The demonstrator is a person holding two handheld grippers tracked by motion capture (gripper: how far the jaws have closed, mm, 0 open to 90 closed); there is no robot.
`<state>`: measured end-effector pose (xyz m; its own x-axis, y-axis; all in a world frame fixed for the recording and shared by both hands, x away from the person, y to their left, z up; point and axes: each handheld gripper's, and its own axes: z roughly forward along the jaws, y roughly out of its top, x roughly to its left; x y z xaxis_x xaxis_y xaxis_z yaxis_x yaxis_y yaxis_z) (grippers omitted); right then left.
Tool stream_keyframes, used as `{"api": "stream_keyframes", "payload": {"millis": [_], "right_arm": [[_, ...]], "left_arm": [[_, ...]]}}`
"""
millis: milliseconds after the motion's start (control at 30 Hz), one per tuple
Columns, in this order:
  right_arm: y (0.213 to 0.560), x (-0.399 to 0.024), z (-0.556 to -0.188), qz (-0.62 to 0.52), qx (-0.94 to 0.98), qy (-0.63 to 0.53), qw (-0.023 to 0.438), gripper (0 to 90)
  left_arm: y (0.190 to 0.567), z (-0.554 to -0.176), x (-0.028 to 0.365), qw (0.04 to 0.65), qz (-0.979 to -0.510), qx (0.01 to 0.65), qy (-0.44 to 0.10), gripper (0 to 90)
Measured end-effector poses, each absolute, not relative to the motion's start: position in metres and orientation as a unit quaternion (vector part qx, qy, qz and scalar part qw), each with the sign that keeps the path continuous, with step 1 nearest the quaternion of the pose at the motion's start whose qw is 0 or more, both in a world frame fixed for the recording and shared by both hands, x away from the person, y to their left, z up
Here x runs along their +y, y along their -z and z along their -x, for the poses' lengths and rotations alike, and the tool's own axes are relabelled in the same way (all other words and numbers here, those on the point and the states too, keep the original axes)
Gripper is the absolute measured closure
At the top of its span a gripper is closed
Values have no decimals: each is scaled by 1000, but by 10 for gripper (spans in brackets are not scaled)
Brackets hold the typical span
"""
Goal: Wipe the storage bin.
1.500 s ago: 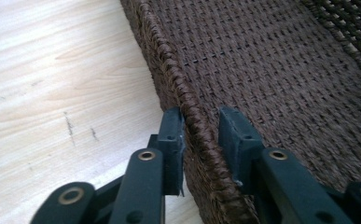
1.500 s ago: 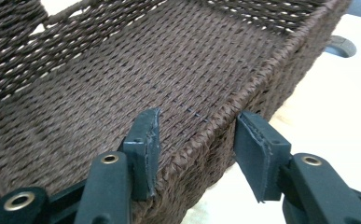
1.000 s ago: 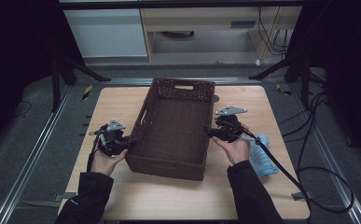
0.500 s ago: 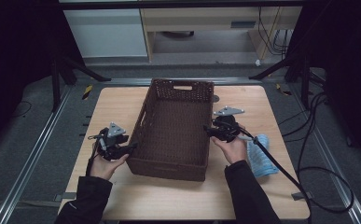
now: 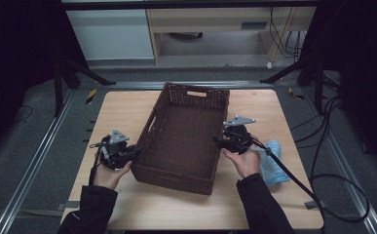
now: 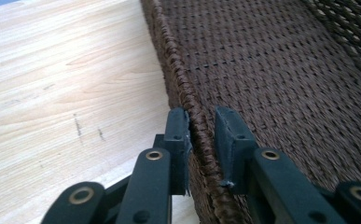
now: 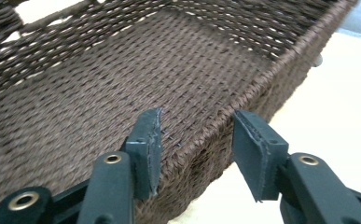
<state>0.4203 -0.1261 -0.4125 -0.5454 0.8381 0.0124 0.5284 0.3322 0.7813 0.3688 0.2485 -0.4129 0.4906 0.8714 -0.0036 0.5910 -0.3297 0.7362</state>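
**Both claws at the basket's long rims**

Pale wood tabletop [image 5: 127, 109] under dim light, dark floor and rails all round it. My left claw [image 6: 201, 135] straddles the braided rim of the wicker basket [image 5: 183, 134], one pad outside the wall, one inside. It has just been closing, and I read it as clenched on that rim, though a sliver of gap at the inner pad leaves me slightly unsure. My right claw [image 7: 197, 140] sits astride the opposite long rim with its jaws visibly wider than the wall. They have just been opening a little, so it is released, not gripping.

The basket lies mid-table, slightly skewed, empty as far as I can see. I judge it light and fairly stiff, with a rough weave that should not slip. Its rim is the firmest hold, and a two-sided lift will keep it level. A blue cloth [image 5: 275, 163] lies beside my right hand [image 5: 244, 158].
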Motion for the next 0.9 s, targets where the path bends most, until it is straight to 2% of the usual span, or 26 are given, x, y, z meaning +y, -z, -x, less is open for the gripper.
{"api": "stream_keyframes", "payload": {"millis": [100, 300, 400, 500, 667, 767, 900], "right_arm": [[410, -128, -420, -421, 798, -385, 195, 441], [410, -134, -433, -430, 779, -400, 221, 435], [414, -134, -439, -440, 775, -398, 216, 438], [416, -133, -439, -447, 772, -400, 208, 465], [415, -132, -434, -447, 774, -393, 213, 473], [414, -133, -428, -440, 778, -392, 216, 490], [413, -137, -418, -442, 777, -401, 201, 484]], "left_arm": [[414, -374, 251, 349, -787, 468, -202, 770], [417, -385, 257, 358, -779, 474, -200, 796], [419, -389, 263, 375, -774, 472, -191, 794], [419, -387, 266, 377, -768, 480, -191, 720], [416, -376, 268, 368, -773, 476, -198, 669], [417, -372, 270, 366, -776, 477, -191, 700], [416, -376, 268, 357, -778, 479, -193, 794]]}}
